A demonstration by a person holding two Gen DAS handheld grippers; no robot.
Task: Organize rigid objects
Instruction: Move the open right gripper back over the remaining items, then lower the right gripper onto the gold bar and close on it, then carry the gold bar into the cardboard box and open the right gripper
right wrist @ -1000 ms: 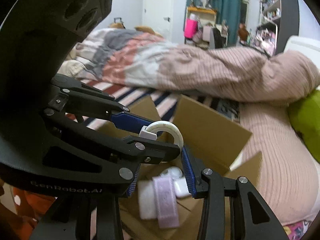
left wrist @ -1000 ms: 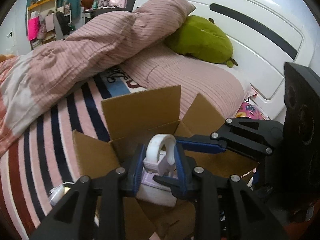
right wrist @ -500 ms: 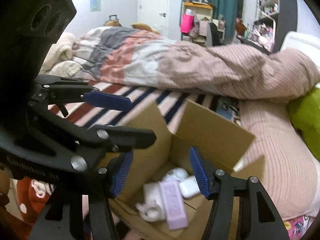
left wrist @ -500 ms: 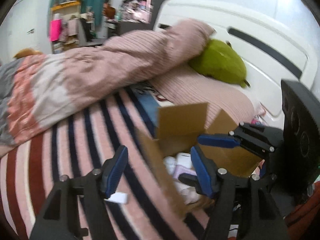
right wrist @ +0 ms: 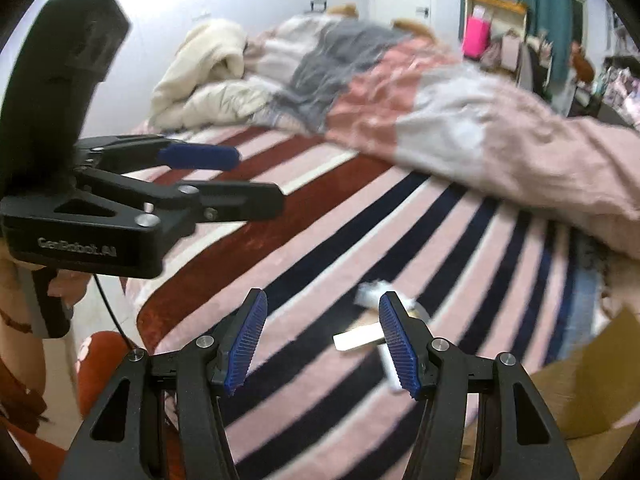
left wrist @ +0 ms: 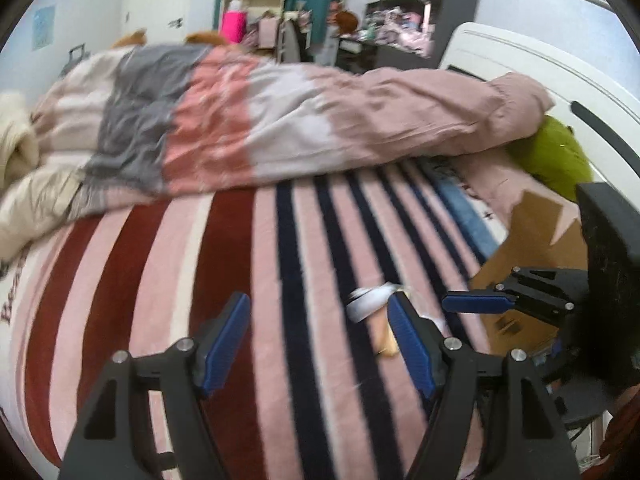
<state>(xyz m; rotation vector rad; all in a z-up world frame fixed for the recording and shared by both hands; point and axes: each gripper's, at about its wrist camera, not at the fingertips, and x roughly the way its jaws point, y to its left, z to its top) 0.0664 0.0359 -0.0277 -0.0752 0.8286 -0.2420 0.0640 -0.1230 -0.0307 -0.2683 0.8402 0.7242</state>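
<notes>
Both grippers are open and empty above the striped blanket. My left gripper (left wrist: 320, 340) faces small blurred objects on the blanket: a white piece (left wrist: 370, 300) and a tan piece (left wrist: 386, 340) beside its right finger. My right gripper (right wrist: 322, 344) hovers over the same spot, where a white crumpled piece (right wrist: 370, 293) and a flat white card (right wrist: 358, 338) lie. The cardboard box (left wrist: 528, 256) stands to the right; its flap shows in the right wrist view (right wrist: 592, 392). The left gripper appears in the right wrist view (right wrist: 208, 176), and the right gripper in the left wrist view (left wrist: 480, 304).
A rumpled pink, grey and white duvet (left wrist: 260, 120) lies across the far side of the bed. A green plush (left wrist: 552, 160) rests by the white headboard (left wrist: 540, 68). Cream bedding (right wrist: 208, 80) is piled at the far left. The bed edge (right wrist: 148, 312) is at the left.
The left gripper let go of the white hook-shaped item over the box and opened. Both grippers swung left, away from the box, toward small objects on the blanket.
</notes>
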